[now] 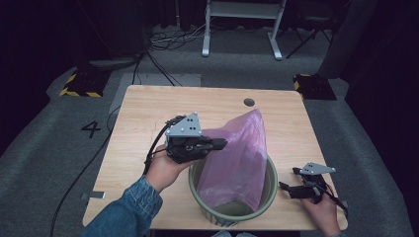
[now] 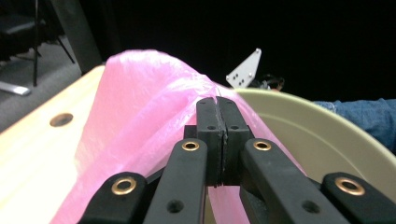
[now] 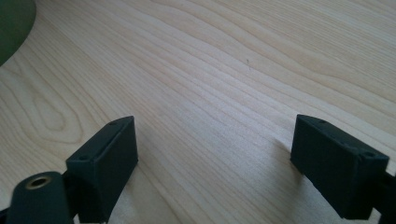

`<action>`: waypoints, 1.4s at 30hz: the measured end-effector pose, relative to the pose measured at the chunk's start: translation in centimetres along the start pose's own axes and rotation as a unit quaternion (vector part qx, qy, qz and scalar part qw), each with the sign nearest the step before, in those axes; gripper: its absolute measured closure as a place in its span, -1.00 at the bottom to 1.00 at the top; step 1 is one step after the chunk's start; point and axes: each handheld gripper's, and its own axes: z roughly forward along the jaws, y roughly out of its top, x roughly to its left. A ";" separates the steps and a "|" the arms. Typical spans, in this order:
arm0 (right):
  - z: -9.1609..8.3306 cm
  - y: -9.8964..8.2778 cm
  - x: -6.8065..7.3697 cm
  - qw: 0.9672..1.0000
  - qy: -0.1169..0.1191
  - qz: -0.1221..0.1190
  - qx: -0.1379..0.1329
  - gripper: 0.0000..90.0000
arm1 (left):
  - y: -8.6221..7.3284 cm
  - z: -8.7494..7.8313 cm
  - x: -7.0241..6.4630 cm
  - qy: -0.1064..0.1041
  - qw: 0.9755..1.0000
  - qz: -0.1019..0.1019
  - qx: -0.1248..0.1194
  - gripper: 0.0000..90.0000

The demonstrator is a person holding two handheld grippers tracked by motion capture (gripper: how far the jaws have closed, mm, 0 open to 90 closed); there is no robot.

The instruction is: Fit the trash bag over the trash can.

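Note:
A thin pink plastic bag (image 1: 238,158) stands tent-like, its lower part inside a round olive-green bin (image 1: 270,190) at the table's front middle. My left gripper (image 1: 223,144) is at the bag's left edge, above the bin's rim, and is shut on a fold of the bag. In the left gripper view the jaws (image 2: 217,105) are pressed together with the pink film (image 2: 140,107) pinched between them, and the bin's inner wall (image 2: 308,135) curves to the right. My right gripper (image 1: 285,187) rests low over the table, right of the bin. Its jaws (image 3: 215,140) stand open with bare wood between them.
The wooden table (image 1: 148,108) has a round cable hole (image 1: 249,102) near its far edge. Cables trail off the table's left side from the left gripper. On the floor beyond stand two yellow-and-black blocks (image 1: 81,84) and a white frame (image 1: 242,29).

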 end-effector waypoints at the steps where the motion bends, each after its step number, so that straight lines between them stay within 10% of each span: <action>1: 0.0 0.0 0.0 1.000 0.000 0.000 0.000 -0.67 | 0.0 0.0 0.0 0.000 1.000 0.000 0.000 0.98; 10: 0.0 0.0 0.1 1.000 0.007 -0.006 0.000 -0.64 | -2.2 0.3 -0.6 -0.010 0.999 -0.008 0.047 0.98; 16: -0.4 0.0 0.3 1.000 0.016 -0.011 -0.008 -0.19 | -3.0 0.8 -1.0 -0.020 0.994 -0.022 0.102 0.98; 42: -7.1 8.0 0.7 0.991 0.074 -0.044 -0.098 -0.15 | -5.1 0.6 0.0 -0.043 0.996 -0.029 0.071 0.82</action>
